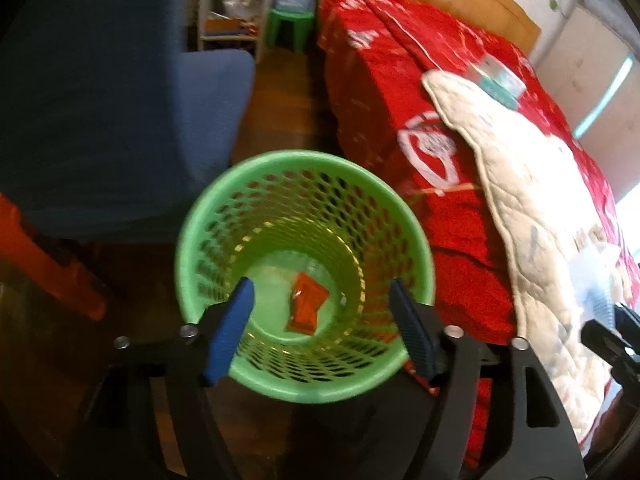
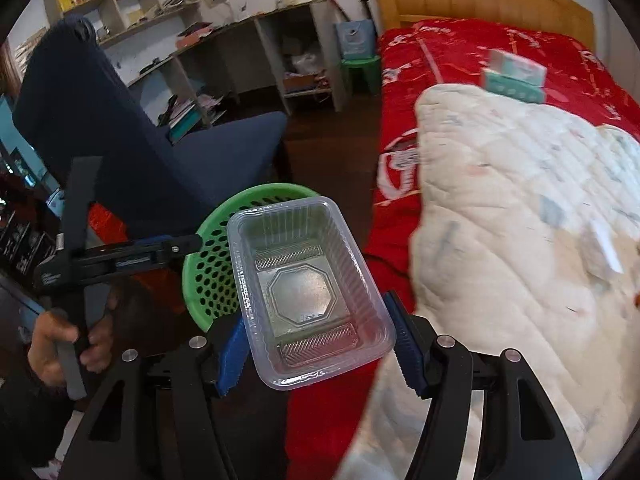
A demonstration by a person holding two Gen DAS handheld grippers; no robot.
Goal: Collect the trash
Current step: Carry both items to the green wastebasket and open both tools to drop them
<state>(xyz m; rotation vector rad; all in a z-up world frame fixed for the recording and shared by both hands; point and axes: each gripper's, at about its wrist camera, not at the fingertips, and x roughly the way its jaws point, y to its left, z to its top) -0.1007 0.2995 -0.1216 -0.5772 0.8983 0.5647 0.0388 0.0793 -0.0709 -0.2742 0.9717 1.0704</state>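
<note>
R gripper [image 2: 320, 354] is clamped on a clear plastic tray [image 2: 308, 292], blue pads pressing its two long walls near the close end, so the tray's long axis runs straight ahead of the tongs, open side up toward the cam. The green basket [image 2: 208, 272] sits ahead and to the left of those tongs, partly hidden behind the tray; its rim shows past the tray's far-left corner. So the drop, I'd judge, needs a shift fwd-left until the tray is over the mouth, w/ the long axis lined up or tipped end-first to fit.

L gripper [image 1: 322, 322] hangs directly over the green basket [image 1: 304, 160], jaws wide apart and nothing between them. An orange-red wrapper [image 1: 306, 308] lies on the basket floor, right below the gap. In the R view the L gripper [image 2: 188, 246] reaches in from the left at the rim, so it's the nearer tool but empty. It may crowd the opening.

Bed w/ red cover [image 2: 460, 52] and white quilt [image 2: 500, 208] lies to the right of both tongs.
</note>
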